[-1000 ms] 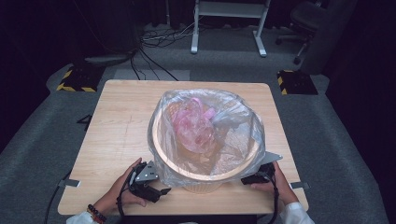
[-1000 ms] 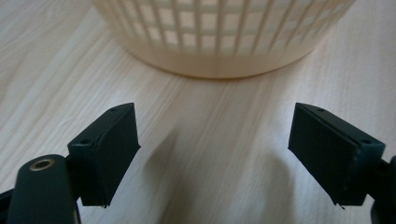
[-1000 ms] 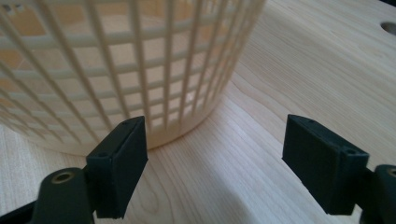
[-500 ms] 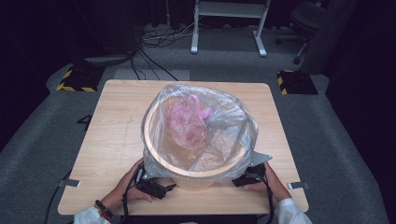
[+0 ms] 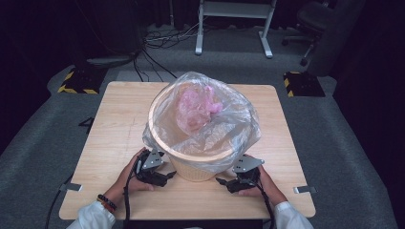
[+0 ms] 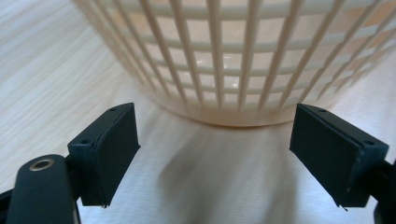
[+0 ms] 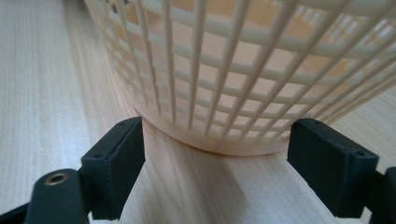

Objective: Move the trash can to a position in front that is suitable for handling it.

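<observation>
A cream lattice basket stands upright near the table's front edge, lined with a clear plastic bag that folds over its rim. Crumpled pink plastic lies inside the bag. My left gripper rests low on the table at the basket's lower left, open, its jaws pointing at the basket's base. My right gripper sits at the lower right, open too, with the basket's base just beyond its fingertips. Nothing is between either pair of jaws.
The wooden table has bare room left, right and behind the basket. Beyond it on the grey floor are cables, a white stand, an office chair and two yellow-black striped blocks.
The basket has shifted slightly right and settled on the table. Both grippers have dropped lower and moved in under its rim toward its base.
</observation>
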Action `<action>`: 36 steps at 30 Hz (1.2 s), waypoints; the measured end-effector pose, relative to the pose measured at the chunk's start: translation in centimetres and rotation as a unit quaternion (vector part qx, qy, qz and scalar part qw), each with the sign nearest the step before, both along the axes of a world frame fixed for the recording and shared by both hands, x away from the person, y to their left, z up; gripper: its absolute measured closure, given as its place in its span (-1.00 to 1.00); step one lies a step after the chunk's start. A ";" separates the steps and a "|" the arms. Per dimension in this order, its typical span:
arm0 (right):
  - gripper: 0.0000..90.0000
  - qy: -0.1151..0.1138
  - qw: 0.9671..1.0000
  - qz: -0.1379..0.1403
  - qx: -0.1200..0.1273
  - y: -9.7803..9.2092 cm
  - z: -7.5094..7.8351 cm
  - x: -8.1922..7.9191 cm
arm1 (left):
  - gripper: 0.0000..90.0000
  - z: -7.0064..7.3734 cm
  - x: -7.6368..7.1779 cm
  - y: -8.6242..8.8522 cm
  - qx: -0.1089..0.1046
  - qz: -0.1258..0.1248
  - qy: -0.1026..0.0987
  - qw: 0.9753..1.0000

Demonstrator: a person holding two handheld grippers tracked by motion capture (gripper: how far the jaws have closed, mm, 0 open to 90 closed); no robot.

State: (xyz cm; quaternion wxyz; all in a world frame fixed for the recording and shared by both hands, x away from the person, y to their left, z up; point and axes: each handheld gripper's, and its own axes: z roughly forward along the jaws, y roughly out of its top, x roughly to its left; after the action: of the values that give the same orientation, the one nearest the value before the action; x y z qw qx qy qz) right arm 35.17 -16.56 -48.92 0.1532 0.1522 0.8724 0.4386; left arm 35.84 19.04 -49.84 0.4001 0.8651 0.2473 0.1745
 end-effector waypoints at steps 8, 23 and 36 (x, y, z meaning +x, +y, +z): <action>-0.50 0.005 1.000 -0.023 -0.006 -1.2 -0.1 -0.6 | -0.66 0.4 -0.2 2.3 -0.011 0.001 0.027 1.000; -0.64 0.062 0.988 -0.135 -0.034 -7.1 -1.5 -0.3 | -0.67 -0.7 -3.0 5.1 0.012 -0.001 0.078 0.997; -0.68 0.091 0.982 -0.162 -0.021 -7.2 -1.7 0.3 | -0.65 -0.7 -3.4 5.5 0.012 -0.003 0.075 0.997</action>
State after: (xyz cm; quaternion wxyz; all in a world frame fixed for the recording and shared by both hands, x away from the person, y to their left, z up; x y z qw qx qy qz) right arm 35.50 -23.77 -50.59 0.1456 0.3278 0.8552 0.3742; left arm 32.48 24.54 -50.59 0.3702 0.8812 0.2724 0.1107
